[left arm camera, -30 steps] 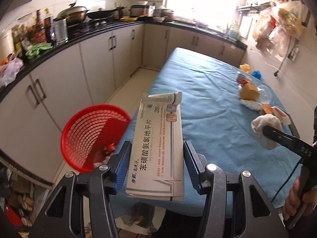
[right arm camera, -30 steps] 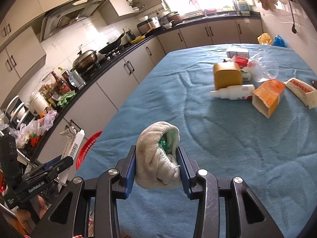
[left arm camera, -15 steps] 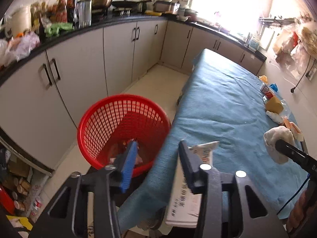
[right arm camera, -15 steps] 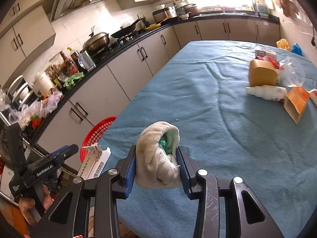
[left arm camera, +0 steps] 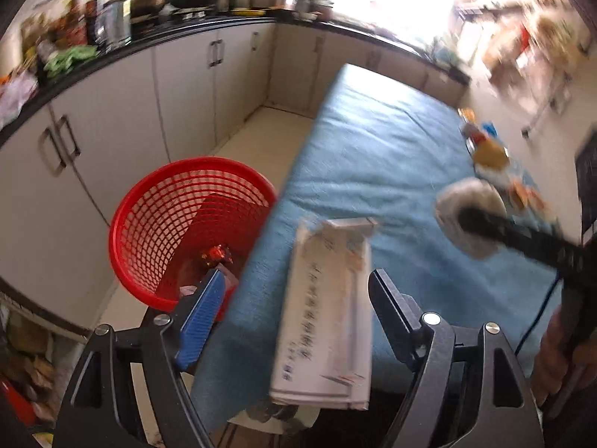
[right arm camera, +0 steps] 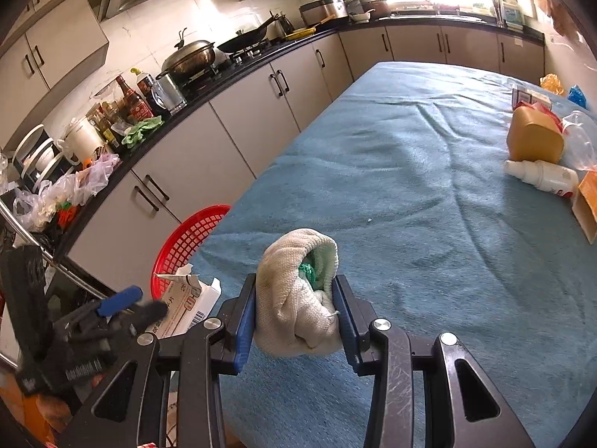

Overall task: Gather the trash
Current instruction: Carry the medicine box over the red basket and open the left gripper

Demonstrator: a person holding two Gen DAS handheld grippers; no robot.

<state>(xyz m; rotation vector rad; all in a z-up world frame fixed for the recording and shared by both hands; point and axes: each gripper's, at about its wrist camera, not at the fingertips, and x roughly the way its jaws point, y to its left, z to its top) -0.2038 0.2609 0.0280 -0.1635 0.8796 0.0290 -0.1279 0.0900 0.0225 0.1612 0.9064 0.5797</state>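
Observation:
My left gripper (left arm camera: 296, 276) hangs over the near corner of the blue-covered table (left arm camera: 373, 171), and its jaws are opening. A long white medicine box (left arm camera: 324, 306) stands blurred between them, clear of the left pad. A red mesh basket (left arm camera: 179, 224) stands on the floor just left of that corner, with a red wrapper (left arm camera: 214, 254) inside. My right gripper (right arm camera: 294, 283) is shut on a rolled off-white cloth (right arm camera: 291, 306) with green inside, held above the table's near left part. In the right wrist view the box (right arm camera: 186, 306) and the basket (right arm camera: 190, 235) show at lower left.
A brown tub (right arm camera: 535, 140), a white bottle (right arm camera: 541, 175) and an orange carton (right arm camera: 585, 205) lie at the table's right side. Grey cabinets (right arm camera: 238, 138) under a crowded black counter run along the left, leaving a narrow floor aisle beside the basket.
The left jaws narrowed, then spread wide, and the box no longer sits gripped between them. The left gripper sank toward the basket. The right gripper carried the cloth left toward the table's edge.

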